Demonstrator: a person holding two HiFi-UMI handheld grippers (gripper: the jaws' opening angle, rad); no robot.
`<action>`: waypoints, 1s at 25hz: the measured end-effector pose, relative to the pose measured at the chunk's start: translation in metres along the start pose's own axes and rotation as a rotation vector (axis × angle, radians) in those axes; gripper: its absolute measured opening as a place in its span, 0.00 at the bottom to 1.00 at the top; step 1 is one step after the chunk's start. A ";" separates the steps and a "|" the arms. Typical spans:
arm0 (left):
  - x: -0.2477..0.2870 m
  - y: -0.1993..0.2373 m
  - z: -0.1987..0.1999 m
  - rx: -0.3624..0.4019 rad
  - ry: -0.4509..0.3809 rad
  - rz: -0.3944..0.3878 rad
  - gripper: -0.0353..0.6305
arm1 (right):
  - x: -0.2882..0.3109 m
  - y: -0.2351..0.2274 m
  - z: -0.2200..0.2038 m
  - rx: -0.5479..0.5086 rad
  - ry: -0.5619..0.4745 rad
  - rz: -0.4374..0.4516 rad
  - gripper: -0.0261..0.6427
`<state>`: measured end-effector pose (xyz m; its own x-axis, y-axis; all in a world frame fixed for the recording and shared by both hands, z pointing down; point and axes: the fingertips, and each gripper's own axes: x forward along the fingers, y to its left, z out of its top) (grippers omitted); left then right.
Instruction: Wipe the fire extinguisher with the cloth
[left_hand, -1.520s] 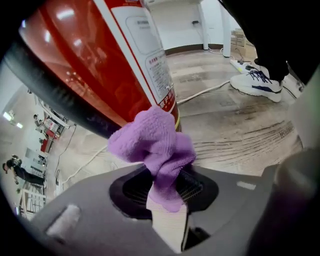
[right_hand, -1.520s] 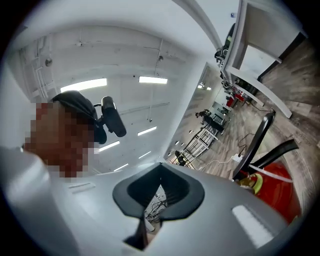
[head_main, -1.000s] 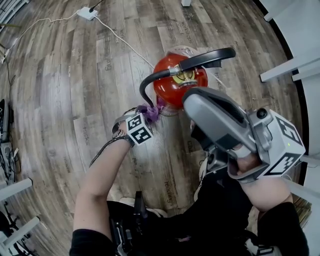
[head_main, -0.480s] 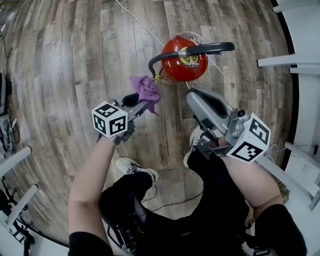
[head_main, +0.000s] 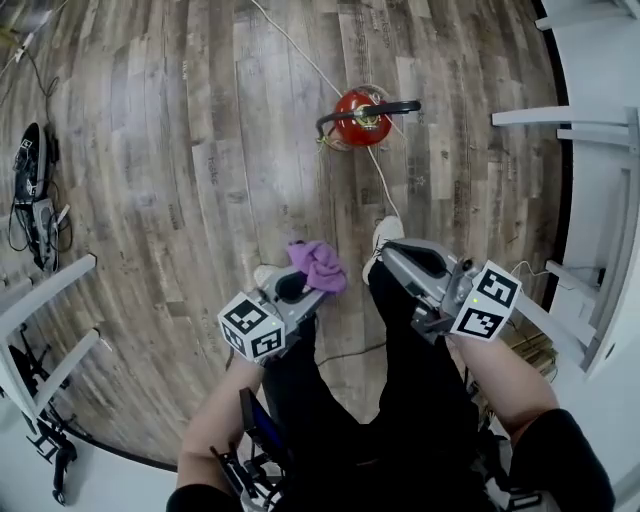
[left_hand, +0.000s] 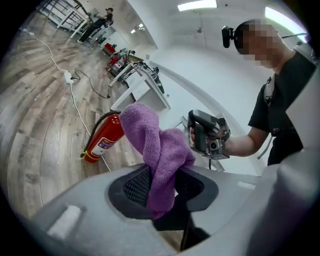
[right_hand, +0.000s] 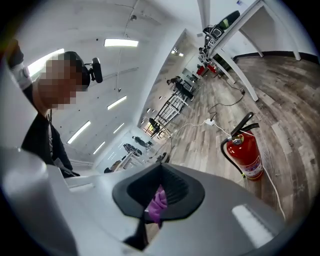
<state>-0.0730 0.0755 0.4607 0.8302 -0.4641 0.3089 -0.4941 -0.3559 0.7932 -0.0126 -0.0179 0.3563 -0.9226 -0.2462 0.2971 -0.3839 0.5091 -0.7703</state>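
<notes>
Raised since earlier: left gripper (head_main: 303, 287), jaws clamping bunched fuzzy purple cloth (head_main: 319, 265) | right gripper (head_main: 392, 253) jaws closed, empty | glossy red cylindrical fire extinguisher (head_main: 357, 119) well beyond both

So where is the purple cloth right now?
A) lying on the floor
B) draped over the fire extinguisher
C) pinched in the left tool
C: the left tool has its jaws closed on the purple cloth, well away from the fire extinguisher, which stands alone on the wooden floor.
</notes>
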 end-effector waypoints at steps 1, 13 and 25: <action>-0.008 -0.025 0.001 -0.016 0.003 -0.020 0.23 | -0.006 0.018 0.004 0.006 0.004 0.005 0.04; -0.148 -0.231 0.041 -0.006 0.097 -0.247 0.23 | -0.060 0.219 0.021 0.059 -0.167 -0.081 0.04; -0.204 -0.349 0.044 0.188 0.228 -0.495 0.24 | -0.114 0.337 0.018 -0.017 -0.352 -0.037 0.04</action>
<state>-0.0813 0.2590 0.0978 0.9986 -0.0268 0.0463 -0.0528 -0.6340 0.7715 -0.0358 0.1671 0.0529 -0.8397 -0.5319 0.1097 -0.4200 0.5078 -0.7522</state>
